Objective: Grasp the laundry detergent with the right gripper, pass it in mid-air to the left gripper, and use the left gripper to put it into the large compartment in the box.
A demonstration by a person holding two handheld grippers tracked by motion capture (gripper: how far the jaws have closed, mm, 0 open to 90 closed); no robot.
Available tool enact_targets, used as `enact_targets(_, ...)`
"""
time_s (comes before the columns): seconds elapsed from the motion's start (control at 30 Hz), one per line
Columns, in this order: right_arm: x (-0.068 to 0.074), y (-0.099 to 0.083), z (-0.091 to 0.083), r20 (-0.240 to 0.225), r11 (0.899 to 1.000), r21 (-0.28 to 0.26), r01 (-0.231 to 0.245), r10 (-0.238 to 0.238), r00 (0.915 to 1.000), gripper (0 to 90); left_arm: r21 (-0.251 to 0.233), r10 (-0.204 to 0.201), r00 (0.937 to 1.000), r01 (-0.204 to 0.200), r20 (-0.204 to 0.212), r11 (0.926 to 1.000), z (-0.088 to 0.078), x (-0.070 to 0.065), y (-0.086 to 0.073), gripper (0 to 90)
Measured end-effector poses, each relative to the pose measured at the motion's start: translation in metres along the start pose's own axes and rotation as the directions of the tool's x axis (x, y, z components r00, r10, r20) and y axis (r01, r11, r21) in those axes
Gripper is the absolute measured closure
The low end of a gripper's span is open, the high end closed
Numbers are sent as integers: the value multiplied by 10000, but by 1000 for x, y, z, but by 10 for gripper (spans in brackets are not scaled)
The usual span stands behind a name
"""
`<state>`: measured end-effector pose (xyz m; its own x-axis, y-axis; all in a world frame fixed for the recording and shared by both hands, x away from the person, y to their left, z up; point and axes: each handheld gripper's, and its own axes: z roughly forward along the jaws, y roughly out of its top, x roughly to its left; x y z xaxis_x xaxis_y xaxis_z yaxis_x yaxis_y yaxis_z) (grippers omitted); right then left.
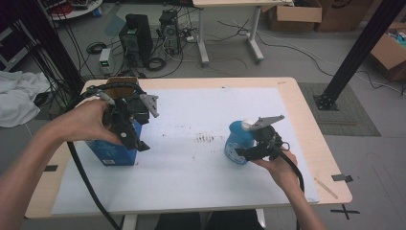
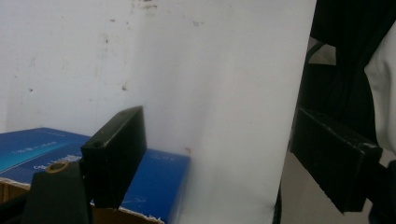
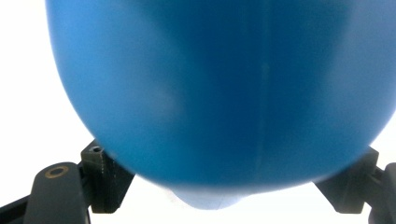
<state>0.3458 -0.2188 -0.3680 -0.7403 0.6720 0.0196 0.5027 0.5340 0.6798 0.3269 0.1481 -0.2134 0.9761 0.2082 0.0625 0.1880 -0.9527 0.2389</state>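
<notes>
It looked like a lab or workshop. Behind the paper-covered counter (image 1: 306, 110), computer towers (image 1: 136, 38) stood on the grey floor amid loose cables (image 1: 230, 28). Cardboard boxes (image 1: 294, 17) sat by another desk (image 1: 230, 4), and black metal framing (image 1: 359, 50) rose at the right.

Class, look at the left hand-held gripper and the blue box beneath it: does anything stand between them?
Nothing visible does. The left hand-held gripper hangs directly over the blue box, jaws open, one jaw overlapping the box's top.

Left gripper (image 1: 136, 139) fingers wide apart — right gripper (image 1: 244, 152) fingers spread, both hand-held.
</notes>
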Motion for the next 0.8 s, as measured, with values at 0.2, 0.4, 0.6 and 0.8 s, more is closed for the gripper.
enact_targets(0.2, 1, -2, 1, 64, 9998, -213, 44, -42, 10000, 214, -30, -19, 10000, 19, 9, 10000, 0, 0, -1, 196)
enact_targets(0.4, 2, -4, 4, -40, 9995, -324, -48, 46, 10000, 232, -33, -33, 10000, 33, 17, 10000, 0, 1, -2, 198)
enact_targets(0.6, 2, -5, 3, -124, 9986, -511, -145, 139, 9998, 263, -41, -21, 10000, 21, 10, 10000, 1, 1, -1, 199)
enact_targets(0.8, 2, -6, 4, -88, 9982, -560, -200, 195, 9998, 288, -29, -7, 10000, 7, 9, 10000, 1, 1, -1, 200)
